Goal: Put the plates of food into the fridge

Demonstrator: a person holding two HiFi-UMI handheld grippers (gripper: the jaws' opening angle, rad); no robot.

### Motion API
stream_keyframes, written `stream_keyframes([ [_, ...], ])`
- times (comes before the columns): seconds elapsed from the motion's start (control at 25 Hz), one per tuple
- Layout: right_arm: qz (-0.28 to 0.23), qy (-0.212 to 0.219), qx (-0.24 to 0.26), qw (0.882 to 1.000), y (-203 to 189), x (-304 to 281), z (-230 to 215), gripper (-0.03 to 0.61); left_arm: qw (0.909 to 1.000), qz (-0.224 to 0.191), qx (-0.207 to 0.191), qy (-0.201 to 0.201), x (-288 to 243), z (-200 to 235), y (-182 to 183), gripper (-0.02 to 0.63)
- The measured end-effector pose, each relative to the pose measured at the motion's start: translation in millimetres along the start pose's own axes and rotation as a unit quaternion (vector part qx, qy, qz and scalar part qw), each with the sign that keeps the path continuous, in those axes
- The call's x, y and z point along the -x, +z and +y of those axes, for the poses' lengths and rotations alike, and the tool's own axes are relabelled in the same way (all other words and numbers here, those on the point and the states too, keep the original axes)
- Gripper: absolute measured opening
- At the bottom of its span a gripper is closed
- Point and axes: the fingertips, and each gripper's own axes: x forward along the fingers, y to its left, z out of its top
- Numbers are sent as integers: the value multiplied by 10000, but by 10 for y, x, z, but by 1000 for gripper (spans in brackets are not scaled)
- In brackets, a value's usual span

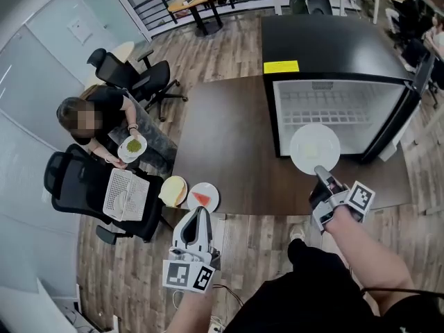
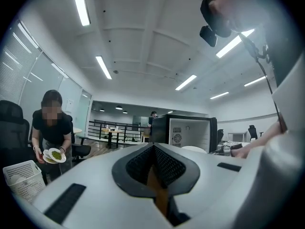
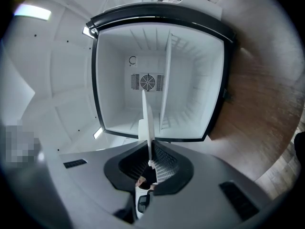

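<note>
Held the white plate (image 1: 315, 148) by its near rim in the right gripper (image 1: 322, 173), jaws pinched almost together on that thin edge. Had it roughly level above the dark table (image 1: 222, 144), just in front of the open fridge (image 1: 326, 47) and not yet inside. Could not tell what lay on it beyond a pale patch. Faced a bare white interior with a wire shelf (image 1: 326, 106) across it.

Left two more plates well apart to the left, at the table's near edge: one with yellow food (image 1: 173, 190), one with a red slice (image 1: 203, 197). Carried the left gripper (image 1: 201, 212) just near of those two, off the table, jaws together on nothing. Noted a person (image 1: 97, 127) further left holding a plate of green food (image 1: 132, 146), beside a white basket (image 1: 125, 194) resting on a black chair (image 1: 69, 179).

Judged the grip the weak point: one narrow pinch at the rim, all the plate's weight hanging out beyond it, so likely to droop or twist loose on any jolt and shed its food. Judged also a chance of clipping the fridge's front frame or the shelf edge with the far rim on the way in, enough to lever the plate out of the jaws. Reckoned the left gripper close enough to nudge the two waiting plates off the table's near edge.
</note>
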Motion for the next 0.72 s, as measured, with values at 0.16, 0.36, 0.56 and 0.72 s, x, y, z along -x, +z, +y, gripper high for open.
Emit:
stream_keyframes([
  [0.16, -78, -27, -88, 9999, 150, -119, 0, 20, 10000, 30, 8, -59, -296, 9, 33, 5],
  [0.36, -43, 2, -172, 9998, 324, -367, 36, 20, 9999, -21, -92, -88, -659, -18, 185, 5],
  [0.56, 77, 49, -217, 9997, 495, -675, 103, 20, 9998, -95, -182, -20, -997, -5, 333, 5],
  [0.72, 166, 0, -284, 9995, 641, -908, 79, 20, 9996, -112, -242, 5, -1274, -36, 377, 5],
])
